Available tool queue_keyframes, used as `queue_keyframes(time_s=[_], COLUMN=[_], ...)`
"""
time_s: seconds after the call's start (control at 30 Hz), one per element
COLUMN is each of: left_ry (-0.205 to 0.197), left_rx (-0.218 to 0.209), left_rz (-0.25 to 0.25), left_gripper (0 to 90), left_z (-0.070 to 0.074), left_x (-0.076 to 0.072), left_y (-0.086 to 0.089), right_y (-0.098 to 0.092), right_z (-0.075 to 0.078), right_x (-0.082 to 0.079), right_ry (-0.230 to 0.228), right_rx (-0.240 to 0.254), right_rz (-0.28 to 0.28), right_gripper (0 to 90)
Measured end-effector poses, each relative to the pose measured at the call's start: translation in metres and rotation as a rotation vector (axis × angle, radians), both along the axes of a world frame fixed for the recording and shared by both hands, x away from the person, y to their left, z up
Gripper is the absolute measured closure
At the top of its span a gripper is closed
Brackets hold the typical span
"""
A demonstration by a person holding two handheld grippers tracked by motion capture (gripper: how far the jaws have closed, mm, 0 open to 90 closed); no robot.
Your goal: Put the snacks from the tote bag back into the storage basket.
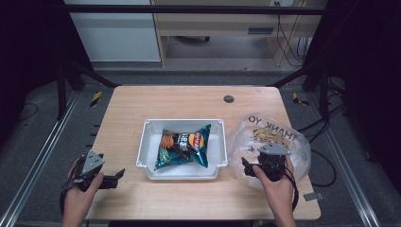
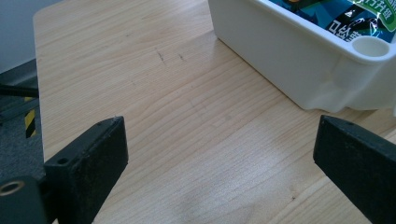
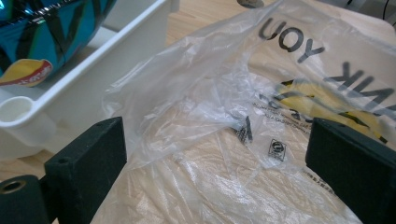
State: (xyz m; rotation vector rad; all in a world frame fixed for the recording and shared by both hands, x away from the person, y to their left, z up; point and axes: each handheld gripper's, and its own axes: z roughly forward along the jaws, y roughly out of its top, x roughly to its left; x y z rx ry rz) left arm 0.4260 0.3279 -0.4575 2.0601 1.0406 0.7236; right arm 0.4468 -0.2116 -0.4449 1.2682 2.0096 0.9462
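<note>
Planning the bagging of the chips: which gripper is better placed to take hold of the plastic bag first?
The right. The right gripper is open, its fingers astride the plastic bag. The left gripper sits open over bare table, left of the white bin.

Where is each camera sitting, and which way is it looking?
High view: above the person's side, looking down on the table, both hands, left gripper, right gripper.
Left gripper view: between open jaws, toward the white bin.
Right gripper view: between open jaws, over the plastic bag.
Shared: bin and chip bag.
</note>
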Motion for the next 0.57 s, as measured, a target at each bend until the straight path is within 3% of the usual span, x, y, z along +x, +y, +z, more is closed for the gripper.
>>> queue_keyframes(time_s=[0.37,0.57], left_ry=[-0.001,0.0], left_rx=[-0.001,0.0], left_rz=[0.003,-0.001], left_gripper=[2.7,2.6], left_z=[0.0,0.0], left_x=[0.0,0.001], left_y=[0.0,-0.001], right_y=[-0.003,-0.005], right_z=[-0.021,-0.025], right_x=[0.014,0.012], right_ry=[0.043,0.018], right_rx=[0.003,0.005], right_rz=[-0.062,-0.078], right_gripper=[6.4,6.3])
